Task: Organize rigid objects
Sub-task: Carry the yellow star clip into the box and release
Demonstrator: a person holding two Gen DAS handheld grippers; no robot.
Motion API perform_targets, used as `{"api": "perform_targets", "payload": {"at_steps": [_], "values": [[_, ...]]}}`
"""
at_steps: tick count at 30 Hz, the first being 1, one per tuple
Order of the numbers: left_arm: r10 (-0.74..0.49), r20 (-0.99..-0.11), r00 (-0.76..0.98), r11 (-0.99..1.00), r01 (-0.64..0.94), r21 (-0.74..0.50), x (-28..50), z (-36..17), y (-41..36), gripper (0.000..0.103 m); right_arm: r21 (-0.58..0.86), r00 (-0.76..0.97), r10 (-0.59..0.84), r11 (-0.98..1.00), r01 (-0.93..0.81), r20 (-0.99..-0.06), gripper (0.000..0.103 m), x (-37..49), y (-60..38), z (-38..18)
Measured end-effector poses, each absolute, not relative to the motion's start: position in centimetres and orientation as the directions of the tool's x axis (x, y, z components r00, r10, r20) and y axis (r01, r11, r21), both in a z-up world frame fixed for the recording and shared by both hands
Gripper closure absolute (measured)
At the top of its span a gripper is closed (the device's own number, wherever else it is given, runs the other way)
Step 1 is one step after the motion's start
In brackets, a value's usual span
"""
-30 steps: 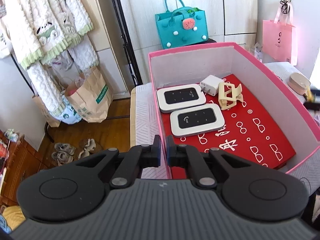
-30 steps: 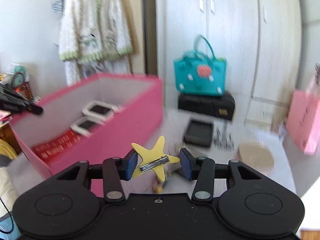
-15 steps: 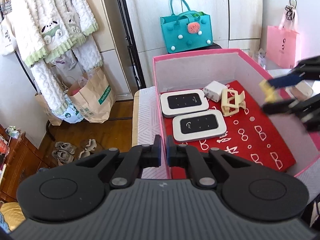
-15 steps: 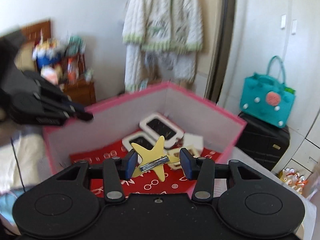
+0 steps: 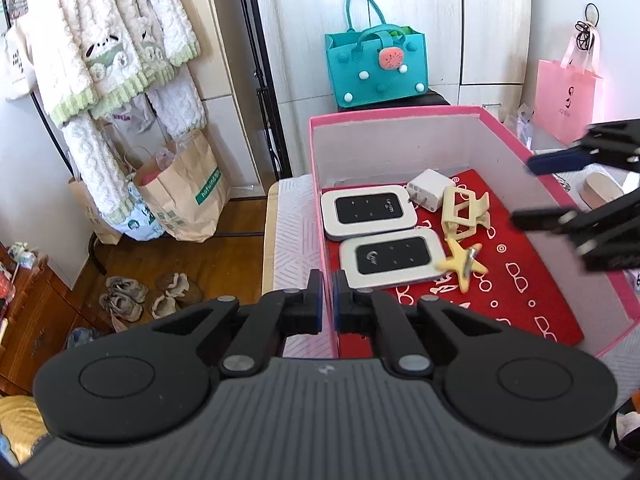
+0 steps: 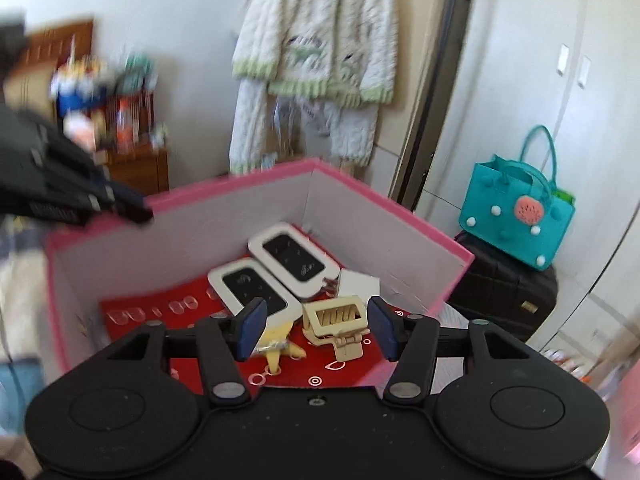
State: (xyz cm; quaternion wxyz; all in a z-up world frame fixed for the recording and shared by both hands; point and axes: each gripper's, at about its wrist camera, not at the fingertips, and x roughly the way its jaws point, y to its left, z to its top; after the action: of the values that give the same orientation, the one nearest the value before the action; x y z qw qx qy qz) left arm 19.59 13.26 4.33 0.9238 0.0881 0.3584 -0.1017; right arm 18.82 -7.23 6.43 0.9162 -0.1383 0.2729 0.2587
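- Clothes (image 5: 116,40), cream and green, hang on a rack at far left, with paper bags (image 5: 182,192) and shoes (image 5: 152,292) on the wooden floor under them.
- Next comes my left gripper (image 5: 327,306), its jaws pressed together on the near left wall of the pink box (image 5: 396,114), which I judge is steadying it.
- Inside the box, on a red lining with white glasses printed on it, two white pocket routers (image 5: 368,211) lie side by side against the left wall.
- Behind them, near the back wall, sits a small white charger (image 5: 427,195), touching a cream hair claw (image 5: 464,214).
- The yellow star clip (image 5: 463,265) now lies on the red lining, just beside the nearer router and in front of the hair claw.
- Over the right side of the box hangs my right gripper (image 6: 317,328). Its jaws have just been opening and stand spread, with nothing pinched between them.
- From that gripper's own camera, the star clip sits below and left of the gap, and the hair claw shows below, between the fingers.
- Step in hand, as I judge it: the star clip has been let go into the box, so this placement looks done.
- Next move, I think: lift the right gripper clear without brushing the box wall, then go for another loose item on the surface to the right of the box.
- At far right a pink gift bag (image 5: 566,100) hangs on the wall; a teal bag (image 5: 376,64) stands behind the box.
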Motion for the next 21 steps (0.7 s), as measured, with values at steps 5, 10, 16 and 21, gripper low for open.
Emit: {"api": "perform_targets", "payload": {"at_steps": [5,10,16,21], "values": [[-0.120,-0.686,0.718,0.969,0.234,0.076,19.4,4.3,13.3,0.098,0.042,0.760,0.446,0.873,-0.486,-0.473,0.036,15.8,-12.5,7.8],[-0.117,-0.677,0.726,0.973,0.219,0.067,19.3,4.6,13.3,0.098,0.079,0.842,0.387,0.919,-0.387,-0.377,0.022,12.2,-17.7,6.3],[-0.100,-0.675,0.731,0.976,0.202,0.075,19.4,4.6,13.0,0.098,0.049,0.820,0.218,0.973,-0.227,-0.528,0.022,10.0,-22.0,1.9],[-0.072,-0.683,0.727,0.976,0.193,0.102,19.5,4.5,12.3,0.098,0.088,0.773,0.151,0.988,-0.123,-0.616,0.034,8.1,-24.3,-0.7]]}}
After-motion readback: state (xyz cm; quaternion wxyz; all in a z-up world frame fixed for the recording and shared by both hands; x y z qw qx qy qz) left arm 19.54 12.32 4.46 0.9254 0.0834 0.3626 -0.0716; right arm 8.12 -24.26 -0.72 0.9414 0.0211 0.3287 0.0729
